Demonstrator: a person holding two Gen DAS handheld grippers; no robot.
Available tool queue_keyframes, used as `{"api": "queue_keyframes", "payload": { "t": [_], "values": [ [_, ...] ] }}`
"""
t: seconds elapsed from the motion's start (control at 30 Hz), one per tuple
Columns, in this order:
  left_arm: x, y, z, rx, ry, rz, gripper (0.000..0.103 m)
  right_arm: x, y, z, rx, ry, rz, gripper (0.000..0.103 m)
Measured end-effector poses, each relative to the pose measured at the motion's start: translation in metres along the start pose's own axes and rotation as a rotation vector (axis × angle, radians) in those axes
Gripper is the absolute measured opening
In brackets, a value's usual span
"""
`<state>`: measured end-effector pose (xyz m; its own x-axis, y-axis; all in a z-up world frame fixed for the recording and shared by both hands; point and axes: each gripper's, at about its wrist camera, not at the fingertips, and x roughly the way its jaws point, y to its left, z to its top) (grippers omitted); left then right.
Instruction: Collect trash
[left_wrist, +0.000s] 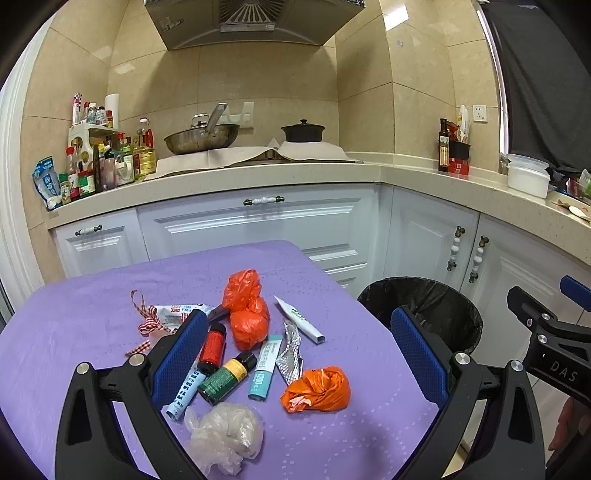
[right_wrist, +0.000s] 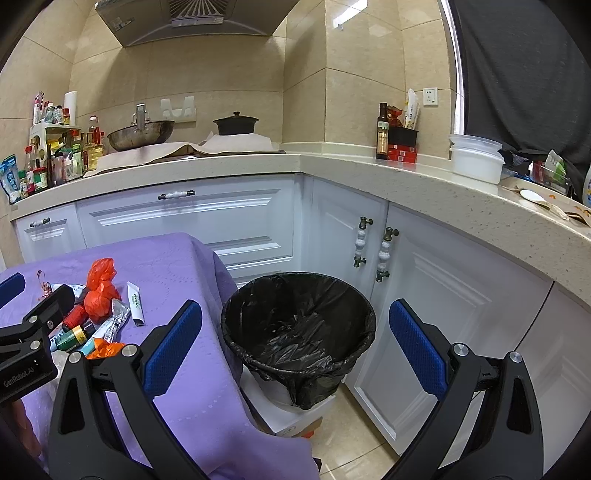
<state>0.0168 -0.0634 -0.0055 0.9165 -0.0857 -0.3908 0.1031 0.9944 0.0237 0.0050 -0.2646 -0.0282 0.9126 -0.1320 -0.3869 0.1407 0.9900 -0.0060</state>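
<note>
Left gripper (left_wrist: 299, 354) spread, empty, over trash pile on purple table (left_wrist: 92, 295). Right gripper (right_wrist: 295, 343) spread above black-lined bin (right_wrist: 299, 321). Judgement: pinch orange bag (left_wrist: 317, 389), 5 o'clock of pile, squarely; carry it clear of the table edge.

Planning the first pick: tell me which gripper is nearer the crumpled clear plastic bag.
Left. The left gripper hangs open right over the clear plastic bag; the right gripper is open off the table's side, facing the trash bin.
</note>
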Motion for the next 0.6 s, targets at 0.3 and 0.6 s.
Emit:
{"api": "queue_keyframes", "payload": {
  "t": [0.3, 0.6],
  "values": [
    [-0.002, 0.006, 0.0, -0.008, 0.0, 0.007, 0.097, 0.0, 0.005, 0.0, -0.005, -0.003, 0.003, 0.099],
    [-0.002, 0.012, -0.004, -0.015, 0.012, 0.014, 0.097, 0.002, 0.01, -0.001, -0.012, 0.005, 0.007, 0.099]
  ]
}}
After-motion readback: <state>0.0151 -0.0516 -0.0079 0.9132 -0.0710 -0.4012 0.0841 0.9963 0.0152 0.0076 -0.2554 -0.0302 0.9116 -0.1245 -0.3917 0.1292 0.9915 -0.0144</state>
